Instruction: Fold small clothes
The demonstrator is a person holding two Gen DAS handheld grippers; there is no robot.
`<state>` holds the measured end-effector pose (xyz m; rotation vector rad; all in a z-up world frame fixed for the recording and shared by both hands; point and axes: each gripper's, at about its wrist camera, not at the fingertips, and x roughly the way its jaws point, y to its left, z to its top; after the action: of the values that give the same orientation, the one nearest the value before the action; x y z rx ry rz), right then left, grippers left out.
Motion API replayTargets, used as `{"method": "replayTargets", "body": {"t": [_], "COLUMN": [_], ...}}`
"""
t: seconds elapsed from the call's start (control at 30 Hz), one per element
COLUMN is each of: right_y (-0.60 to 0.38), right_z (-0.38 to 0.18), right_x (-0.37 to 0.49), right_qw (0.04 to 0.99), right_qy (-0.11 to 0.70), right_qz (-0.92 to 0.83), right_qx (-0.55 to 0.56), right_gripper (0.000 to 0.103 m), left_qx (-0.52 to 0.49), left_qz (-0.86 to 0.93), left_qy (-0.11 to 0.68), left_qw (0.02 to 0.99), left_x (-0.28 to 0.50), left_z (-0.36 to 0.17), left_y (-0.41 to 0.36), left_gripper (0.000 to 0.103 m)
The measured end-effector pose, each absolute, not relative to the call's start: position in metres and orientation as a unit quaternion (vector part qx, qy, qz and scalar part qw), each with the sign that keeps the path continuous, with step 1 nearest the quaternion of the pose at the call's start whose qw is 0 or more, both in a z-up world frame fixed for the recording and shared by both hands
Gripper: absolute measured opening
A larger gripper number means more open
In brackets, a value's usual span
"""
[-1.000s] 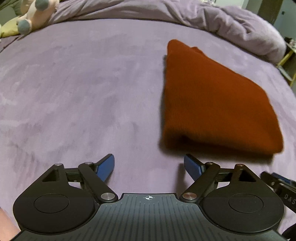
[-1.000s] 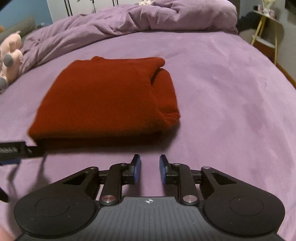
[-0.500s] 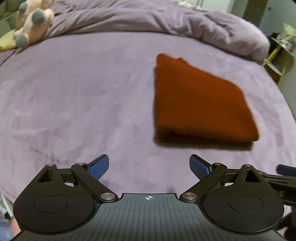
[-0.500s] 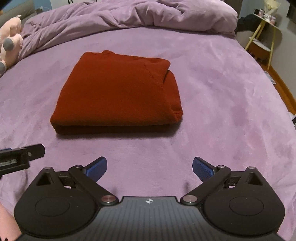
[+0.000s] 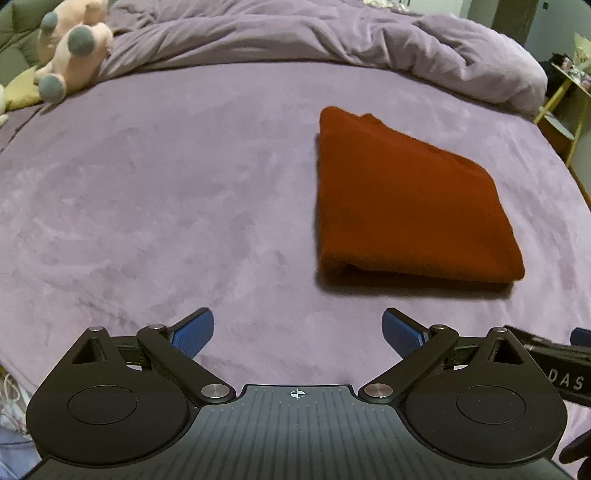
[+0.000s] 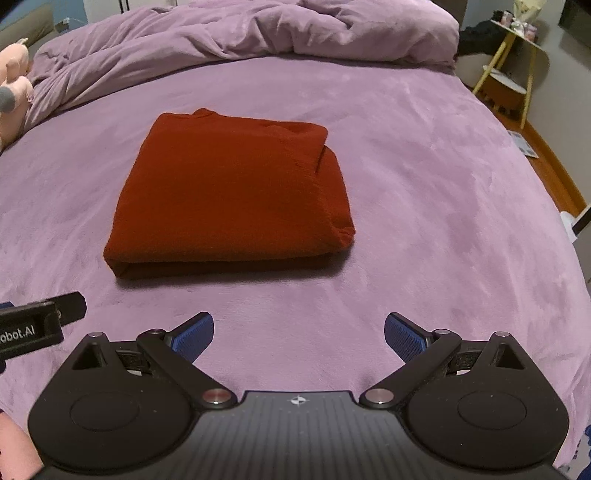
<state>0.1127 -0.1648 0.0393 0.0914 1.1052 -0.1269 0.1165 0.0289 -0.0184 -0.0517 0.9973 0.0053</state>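
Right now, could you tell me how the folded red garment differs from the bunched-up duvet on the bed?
The red garment is folded flat into a neat rectangle; the duvet is heaped in rumpled folds. The garment lies mid-bed, the duvet along the far edge. The garment is rust-red, the duvet lilac. Both are soft fabric, and neither is held.

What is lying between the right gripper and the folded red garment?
Nothing: only bare purple bed cover separates the right gripper from the folded red garment, as the right wrist view shows.

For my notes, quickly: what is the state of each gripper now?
Left gripper: just opened, holding nothing.
Right gripper: just opened, holding nothing.
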Motion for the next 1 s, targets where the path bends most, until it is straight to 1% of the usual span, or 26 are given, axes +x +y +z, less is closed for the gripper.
{"method": "replayTargets", "body": {"t": [0.23, 1.0], "right_y": [-0.1678, -0.1671], "right_z": [0.0383, 0.0399], "right_x": [0.1137, 0.1134], "right_qw": [0.845, 0.845], "right_qy": [0.529, 0.529], "right_qz": [-0.062, -0.061], "right_qx": [0.048, 0.057], "right_gripper": [0.099, 0.099], "left_qx": [-0.009, -0.008], "left_qz": [0.001, 0.009], "left_qy": [0.486, 0.49], "left_qw": [0.874, 0.872], "left_x": [0.1139, 0.1152], "left_z": [-0.0224, -0.0238], "left_y": [0.0238, 0.0212], "left_gripper": [0.101, 0.101]}}
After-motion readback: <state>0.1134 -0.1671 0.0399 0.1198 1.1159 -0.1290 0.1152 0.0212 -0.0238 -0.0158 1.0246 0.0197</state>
